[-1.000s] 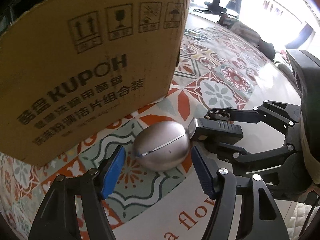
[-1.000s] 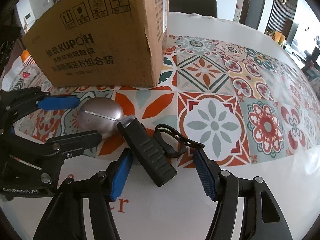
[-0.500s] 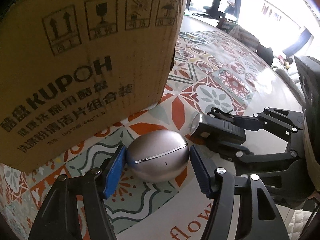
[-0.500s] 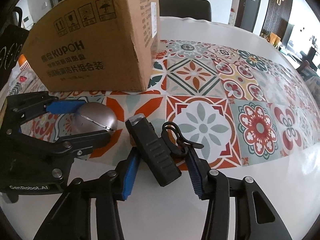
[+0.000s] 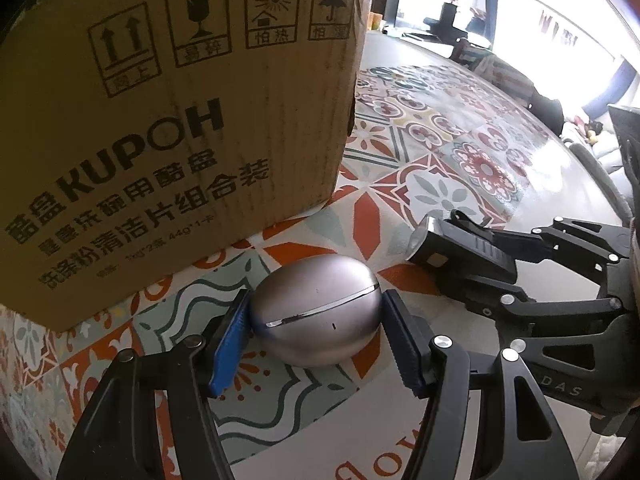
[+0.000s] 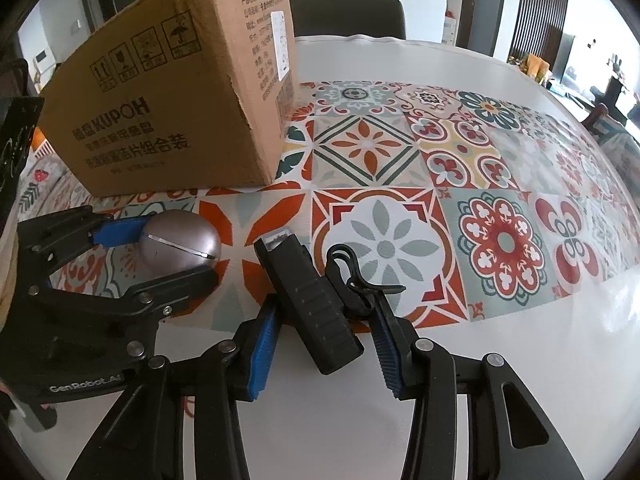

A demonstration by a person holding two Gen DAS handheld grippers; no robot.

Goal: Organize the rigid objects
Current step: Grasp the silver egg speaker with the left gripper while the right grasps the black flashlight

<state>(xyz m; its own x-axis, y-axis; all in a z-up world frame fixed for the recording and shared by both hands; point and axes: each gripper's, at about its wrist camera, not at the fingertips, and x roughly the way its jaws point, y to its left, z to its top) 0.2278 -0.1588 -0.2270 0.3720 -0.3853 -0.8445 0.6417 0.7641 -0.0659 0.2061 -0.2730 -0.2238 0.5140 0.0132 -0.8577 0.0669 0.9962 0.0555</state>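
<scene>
Silver egg-shaped case (image 5: 316,312) between left gripper (image 5: 316,330) pads

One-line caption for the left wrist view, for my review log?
Left gripper closed on a silver egg-shaped case beside a KUPOH cardboard box on the patterned tablecloth.

Box (image 5: 168,128) near face: "KUPOH" in big letters, Chinese lines under it ending "44g*1", plus four handling icons on top – arrows up, glass, sun, umbrella. Box right face has small print and a white label, too small to read. Left gripper (image 6: 178,254) body: "GenRobot.AI"; right gripper (image 5: 452,248) body: "DAS", partly cut off.
</scene>
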